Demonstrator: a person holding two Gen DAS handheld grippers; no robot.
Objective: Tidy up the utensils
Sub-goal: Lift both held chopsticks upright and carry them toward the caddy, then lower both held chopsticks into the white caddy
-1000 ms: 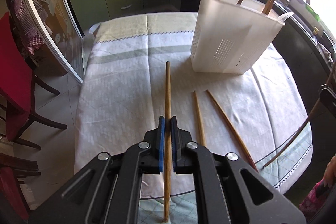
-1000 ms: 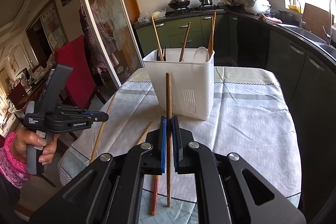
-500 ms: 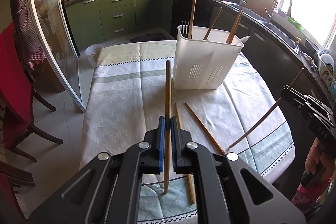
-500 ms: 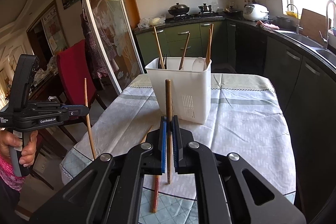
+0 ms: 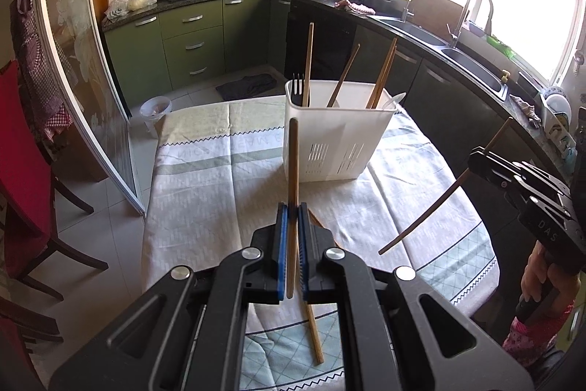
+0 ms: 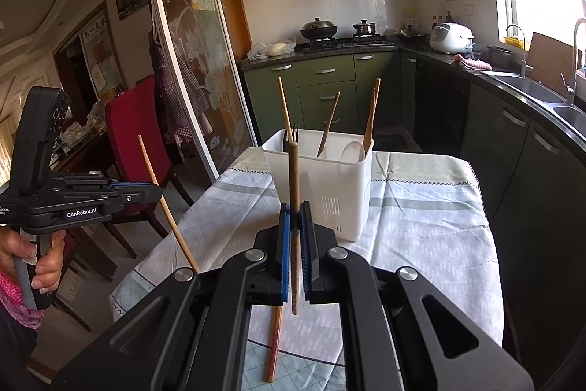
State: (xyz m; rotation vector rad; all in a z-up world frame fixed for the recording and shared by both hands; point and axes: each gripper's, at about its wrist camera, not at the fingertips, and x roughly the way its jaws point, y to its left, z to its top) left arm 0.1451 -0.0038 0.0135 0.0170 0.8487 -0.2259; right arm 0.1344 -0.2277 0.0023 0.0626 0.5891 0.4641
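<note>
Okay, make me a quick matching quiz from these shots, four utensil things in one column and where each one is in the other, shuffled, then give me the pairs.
Things
1. black fork
2. white spoon
3. chopstick in the left gripper
4. red-tipped chopstick

Places
A. lying flat on the tablecloth
B. clamped and lifted off the table
C. standing in the white caddy, far left corner
D. bowl leaning at the caddy's right end

Pairs: 1-C, 2-D, 3-B, 4-A

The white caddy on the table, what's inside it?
The white caddy holds four wooden chopsticks, a dark fork and a white spoon, all standing up. Its solid walls hide their lower ends and the bottom.
</note>
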